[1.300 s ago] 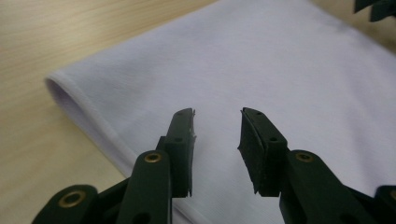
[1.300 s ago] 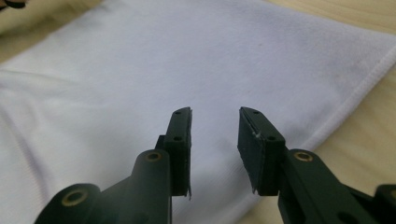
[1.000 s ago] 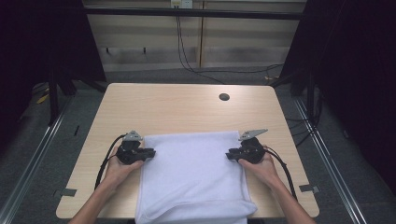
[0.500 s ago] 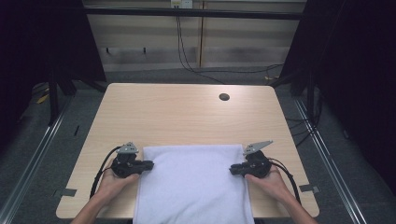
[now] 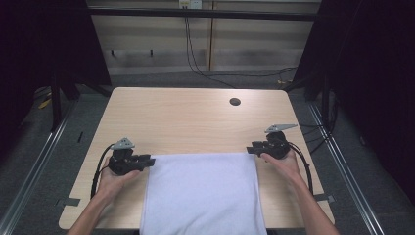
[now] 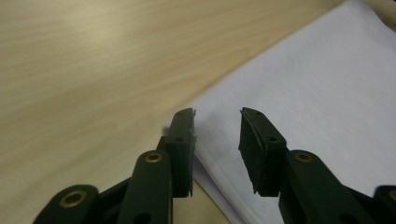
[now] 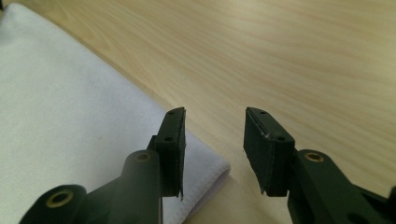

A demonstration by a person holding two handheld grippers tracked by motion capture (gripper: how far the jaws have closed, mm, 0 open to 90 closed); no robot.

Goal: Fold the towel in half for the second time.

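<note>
A white cloth [image 5: 203, 193] lies flat on the wooden table [image 5: 195, 117], in the lower middle of the high view, its near end running off the bottom edge of the frame. Its far edge runs straight across the frame between the two claws.

The left claw [image 5: 147, 160] sits at the lower left of the high view, held in a hand [image 5: 113, 178], its tips just at the cloth's far left corner. In the left gripper view its claw [image 6: 217, 135] is open, with a clear gap between the two black jaws; the cloth [image 6: 303, 88] fills the right half of the frame, its corner lying beneath the gap, and nothing is gripped.

The right claw [image 5: 253, 148] sits right of centre in the high view, held in the other hand [image 5: 284, 164], its tips just at the cloth's far right corner. In the right gripper view this claw [image 7: 214, 135] is also open and holds nothing; the cloth [image 7: 70, 116] fills the left of the frame, its rounded corner under the left jaw, with bare table [image 7: 303, 56] beyond.

A small dark round hole [image 5: 235, 102] shows in the table's upper right part, well apart from the cloth.
</note>
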